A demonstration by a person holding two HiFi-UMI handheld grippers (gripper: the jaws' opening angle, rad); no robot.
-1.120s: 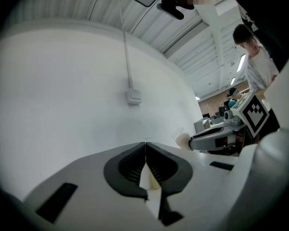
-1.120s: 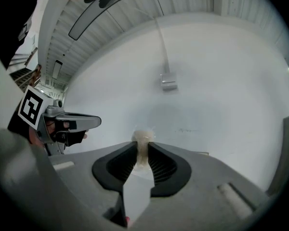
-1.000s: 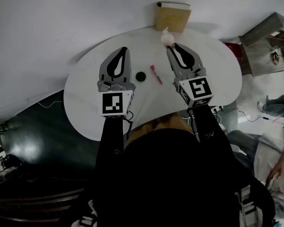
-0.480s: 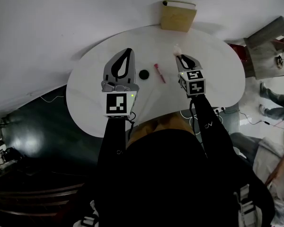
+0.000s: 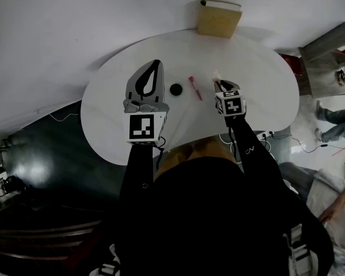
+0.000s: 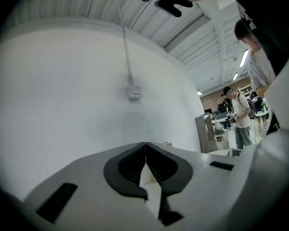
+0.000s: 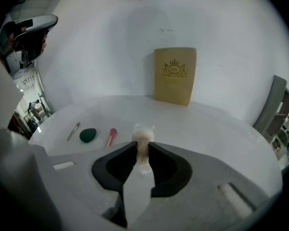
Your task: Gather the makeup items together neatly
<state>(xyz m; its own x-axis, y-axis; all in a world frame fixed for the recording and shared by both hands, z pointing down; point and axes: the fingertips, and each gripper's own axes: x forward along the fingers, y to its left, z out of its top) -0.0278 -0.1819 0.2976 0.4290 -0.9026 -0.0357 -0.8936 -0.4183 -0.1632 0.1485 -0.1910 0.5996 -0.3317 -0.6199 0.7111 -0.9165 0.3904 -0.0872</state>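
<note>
right gripper [image 7: 143, 146] is tilted down over the white bench [image 5: 259, 79], toward its far side. it's pinching a small pale beige makeup item [image 7: 143, 136] with a clear crinkly top that pokes out past the jaw tips. can't tell if the item touches the bench.

left gripper [image 6: 145, 143] is held level above the bench's left half with its jaws pressed together and nothing between them.

around the middle of the bench there's a dark green sponge [image 7: 87, 135], and a pink brush-like stick [image 7: 111, 137] just beside it, not touching. a thin metal piece [image 7: 73, 131] lies on the sponge's other side, could be tweezers or a clip.

a tan box [image 7: 175, 75] with a gold crest stands upright at the far edge, against the wall.
</note>
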